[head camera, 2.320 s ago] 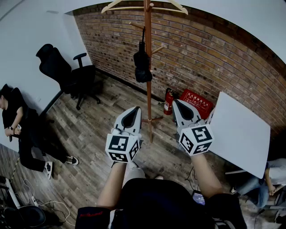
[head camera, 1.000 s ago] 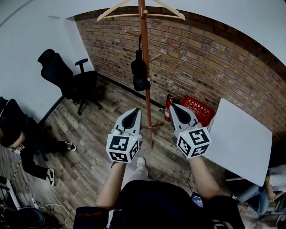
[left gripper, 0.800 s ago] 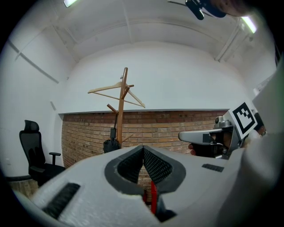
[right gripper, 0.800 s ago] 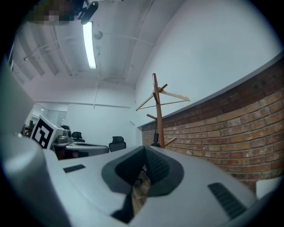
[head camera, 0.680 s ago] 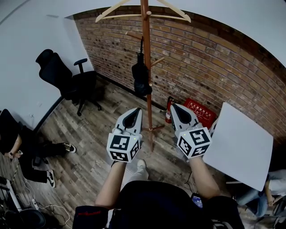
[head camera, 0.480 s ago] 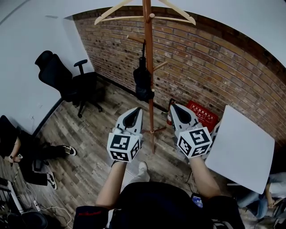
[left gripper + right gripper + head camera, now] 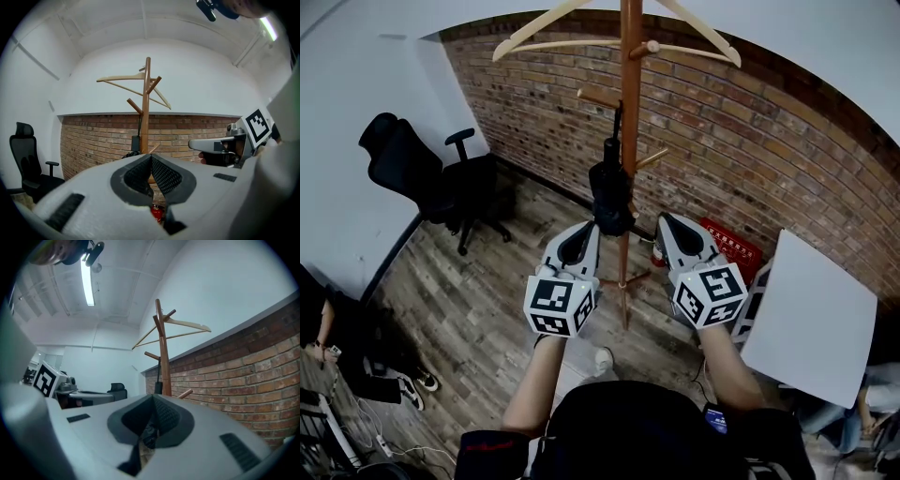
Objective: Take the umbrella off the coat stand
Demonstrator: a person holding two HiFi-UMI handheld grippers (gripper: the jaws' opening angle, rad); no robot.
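A folded black umbrella [image 7: 610,192] hangs from a peg on the wooden coat stand [image 7: 627,112] before a brick wall [image 7: 769,131]. An office chair [image 7: 417,164] stands well to the left, a red crate [image 7: 734,247] and white table [image 7: 811,300] to the right. The left gripper [image 7: 587,228] and right gripper [image 7: 667,220], both clenched on nothing, flank the pole, near the umbrella. Open wood floor [image 7: 478,281] surrounds the stand's base.

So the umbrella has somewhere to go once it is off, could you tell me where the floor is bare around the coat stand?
Bare wood floor lies between the office chair and the coat stand. Right of the stand is crowded: red crate and white table.
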